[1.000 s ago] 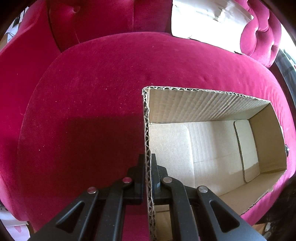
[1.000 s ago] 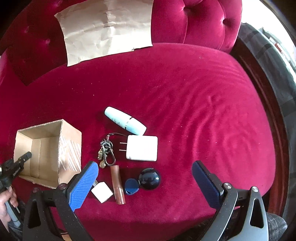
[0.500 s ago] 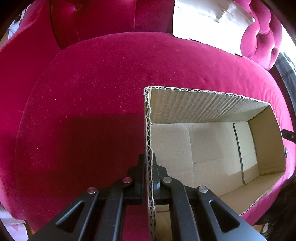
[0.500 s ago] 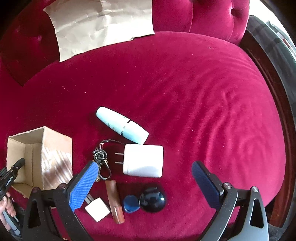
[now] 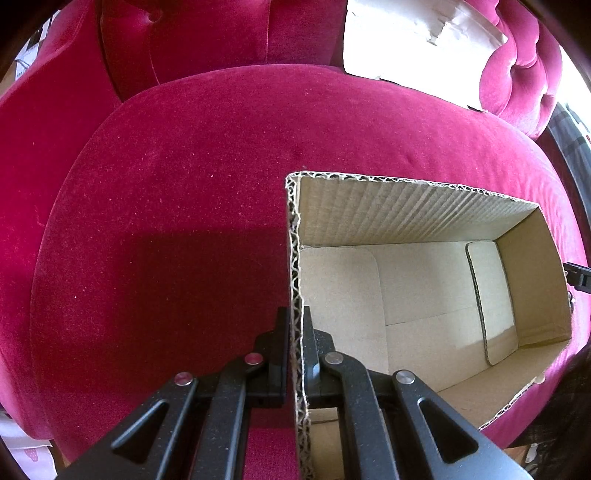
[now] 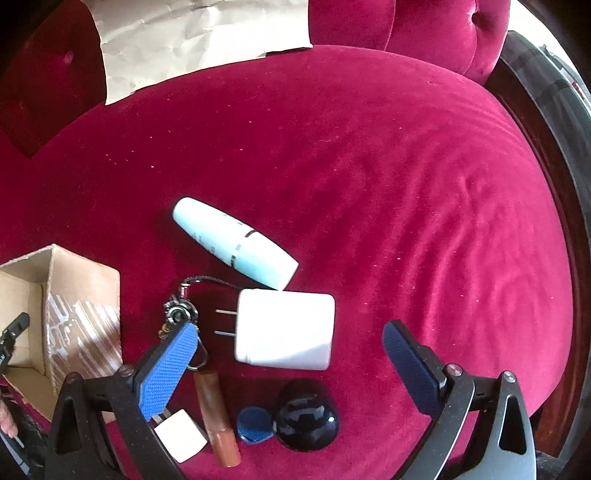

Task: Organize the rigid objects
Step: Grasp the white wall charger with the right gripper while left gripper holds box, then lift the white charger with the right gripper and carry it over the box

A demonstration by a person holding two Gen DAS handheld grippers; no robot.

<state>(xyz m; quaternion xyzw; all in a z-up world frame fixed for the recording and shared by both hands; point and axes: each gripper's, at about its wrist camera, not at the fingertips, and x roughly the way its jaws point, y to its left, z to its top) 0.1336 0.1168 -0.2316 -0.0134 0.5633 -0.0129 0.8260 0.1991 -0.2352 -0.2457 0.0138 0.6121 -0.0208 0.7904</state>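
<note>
Charger [image 6: 285, 329], white, is framed directly ahead between the wide-spread right tongs [image 6: 288, 350] on the sofa seat [image 6: 406, 184], prongs pointing left toward the cardboard box [image 5: 424, 295], whose wall is pinched by the left tongs [image 5: 295, 332].

Left gripper [image 5: 295, 332] clamped, right gripper [image 6: 291, 349] agape.

A crimson velvet sofa seat [image 6: 369, 166] fills both views, its tufted backrest [image 6: 424, 33] rising along the far edge. A creased sheet of brown paper [image 6: 192, 40] leans against that backrest at the seat's far edge.
</note>
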